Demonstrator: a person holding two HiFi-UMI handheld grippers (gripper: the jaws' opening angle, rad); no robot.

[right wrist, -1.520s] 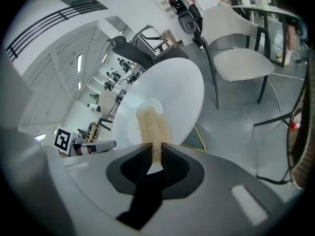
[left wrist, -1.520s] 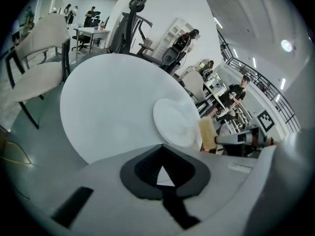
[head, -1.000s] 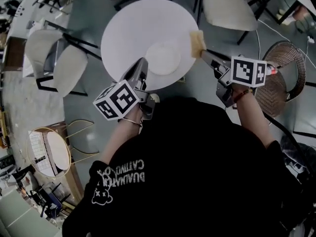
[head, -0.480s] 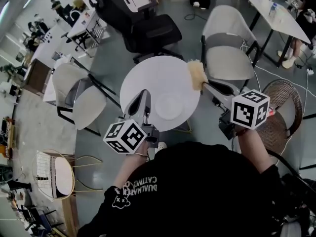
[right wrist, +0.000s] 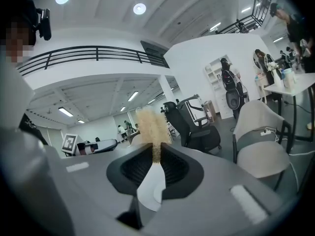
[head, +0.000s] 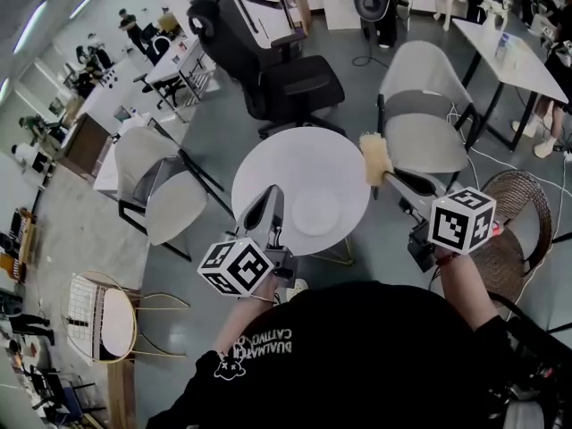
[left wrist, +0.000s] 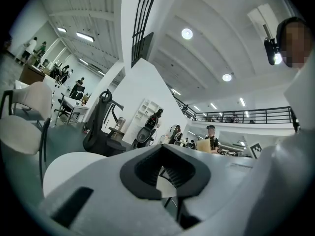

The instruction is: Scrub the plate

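A white plate [head: 315,212] lies on the round white table [head: 286,166] far below in the head view. My left gripper [head: 271,197] hangs high over the table's near left part, jaws shut with nothing between them; in the left gripper view it [left wrist: 165,170] points level across the room. My right gripper [head: 386,179] is shut on a yellow sponge [head: 374,158] beyond the table's right edge, well above the plate. In the right gripper view the sponge [right wrist: 152,126] stands up out of the closed jaws of the right gripper [right wrist: 156,157]. Neither gripper touches the plate.
A black office chair [head: 288,70] stands behind the table, a beige chair [head: 420,123] to its right and another [head: 161,195] to its left. A wicker chair [head: 514,239] is at the right and a wire chair [head: 103,315] at the lower left. Desks and people fill the far room.
Both grippers have risen well above the table, and the table and plate now look smaller and farther below. The sponge has stayed in the right gripper. The left jaws have stayed shut.
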